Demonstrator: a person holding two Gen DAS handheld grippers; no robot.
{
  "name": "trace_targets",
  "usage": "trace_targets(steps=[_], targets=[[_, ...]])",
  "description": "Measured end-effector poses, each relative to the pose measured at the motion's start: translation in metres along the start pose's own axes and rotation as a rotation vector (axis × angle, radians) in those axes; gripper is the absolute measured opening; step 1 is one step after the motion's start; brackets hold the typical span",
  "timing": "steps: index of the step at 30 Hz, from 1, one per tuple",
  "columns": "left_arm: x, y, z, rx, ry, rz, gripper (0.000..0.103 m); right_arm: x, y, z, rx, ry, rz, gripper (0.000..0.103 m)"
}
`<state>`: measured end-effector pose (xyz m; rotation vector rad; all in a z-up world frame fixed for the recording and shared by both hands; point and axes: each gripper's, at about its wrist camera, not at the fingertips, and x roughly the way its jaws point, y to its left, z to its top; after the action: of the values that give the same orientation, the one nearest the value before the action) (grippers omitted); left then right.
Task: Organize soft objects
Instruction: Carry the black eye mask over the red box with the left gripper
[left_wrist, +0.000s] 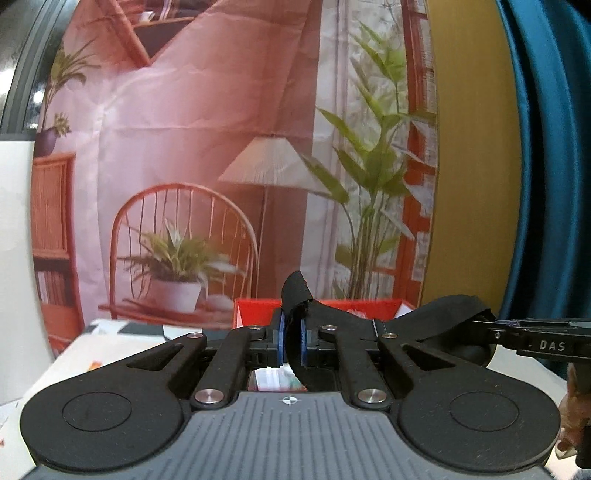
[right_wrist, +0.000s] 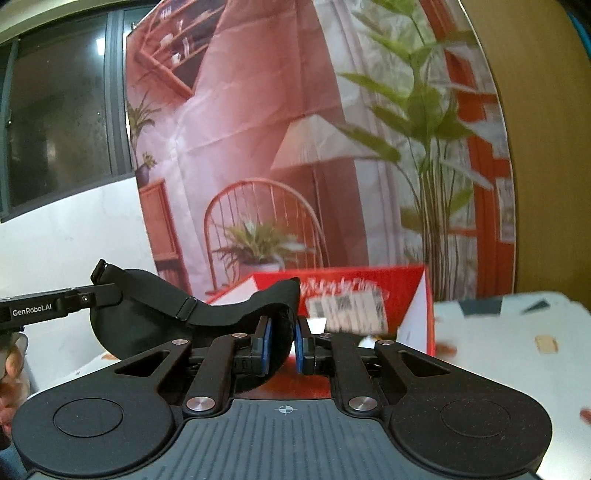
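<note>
A black eye mask (left_wrist: 439, 325) with a strap is stretched in the air between my two grippers. My left gripper (left_wrist: 293, 341) is shut on one end of it; the mask runs off to the right, where the other gripper's fingers (left_wrist: 532, 338) pinch its far lobe. In the right wrist view my right gripper (right_wrist: 282, 345) is shut on the mask (right_wrist: 207, 325), which runs left to the left gripper's fingers (right_wrist: 92, 295). A red box (right_wrist: 369, 295) stands just behind the grippers; it also shows in the left wrist view (left_wrist: 332, 308).
A white table (right_wrist: 517, 350) with dark and orange patches carries the box. A printed backdrop (left_wrist: 221, 147) of a room with plants hangs behind. A blue curtain (left_wrist: 546, 147) is at the right, a window (right_wrist: 55, 110) at the left.
</note>
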<state>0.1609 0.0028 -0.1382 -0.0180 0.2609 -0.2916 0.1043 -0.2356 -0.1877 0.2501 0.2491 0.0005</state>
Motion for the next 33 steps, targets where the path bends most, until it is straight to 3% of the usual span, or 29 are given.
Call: trace_targets(steps=[7,12,17,24,33], targets=[[0.045,-0.001,0.022,-0.003,0.017,0.031,0.009,0.034,-0.011,0.033,-0.040,-0.016,-0.017,0.012],[0.083,0.001,0.024,0.011,0.093,0.027,0.009,0.064,-0.017,0.041,-0.066,0.027,-0.013,0.012],[0.115,0.005,0.011,-0.043,0.231,-0.003,0.009,0.090,-0.020,0.031,-0.091,0.099,-0.043,0.012],[0.140,0.006,-0.015,-0.037,0.384,-0.042,0.009,0.112,-0.037,0.003,-0.035,0.219,-0.066,0.012],[0.156,0.005,-0.021,-0.012,0.417,-0.037,0.009,0.121,-0.056,-0.012,0.081,0.270,-0.095,0.012]])
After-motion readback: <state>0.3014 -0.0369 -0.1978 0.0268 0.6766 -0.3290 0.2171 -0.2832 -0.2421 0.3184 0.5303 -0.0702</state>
